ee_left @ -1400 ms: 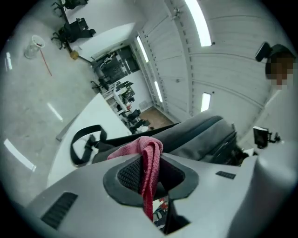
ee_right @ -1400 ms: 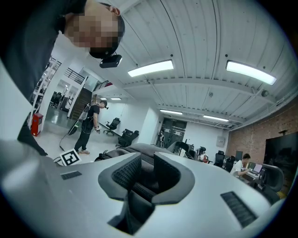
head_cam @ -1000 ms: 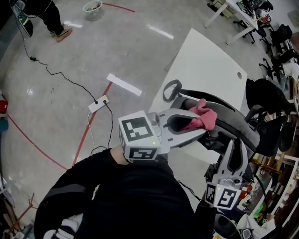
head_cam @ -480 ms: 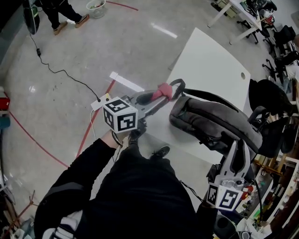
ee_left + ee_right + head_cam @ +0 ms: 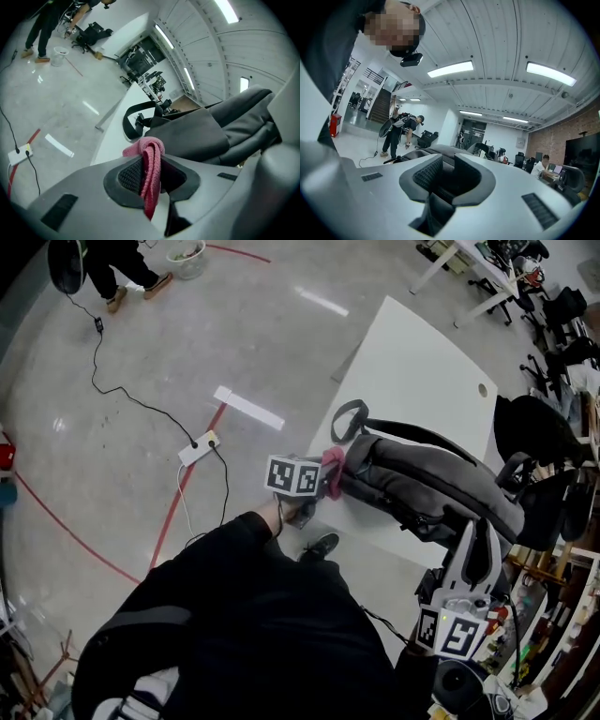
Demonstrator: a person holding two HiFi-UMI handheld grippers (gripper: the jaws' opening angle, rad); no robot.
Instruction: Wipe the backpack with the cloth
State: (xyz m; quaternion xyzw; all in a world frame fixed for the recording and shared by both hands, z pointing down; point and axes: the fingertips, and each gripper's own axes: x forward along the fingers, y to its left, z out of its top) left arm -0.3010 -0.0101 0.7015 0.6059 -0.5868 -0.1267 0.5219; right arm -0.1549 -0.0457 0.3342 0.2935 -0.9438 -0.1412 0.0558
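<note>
The left gripper (image 5: 150, 174), clamped on the cloth (image 5: 149, 157), sits at the backpack (image 5: 441, 479) end, ready to wipe. The right gripper (image 5: 473, 538) seemingly pinches its edge. Next, stroke lengthwise.

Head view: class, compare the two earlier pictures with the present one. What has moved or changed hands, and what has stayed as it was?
The left gripper swung down from above the backpack to its near end by the carry loop, its jaws shut on the pink cloth throughout. The right gripper, the backpack and the white table stayed put.
</note>
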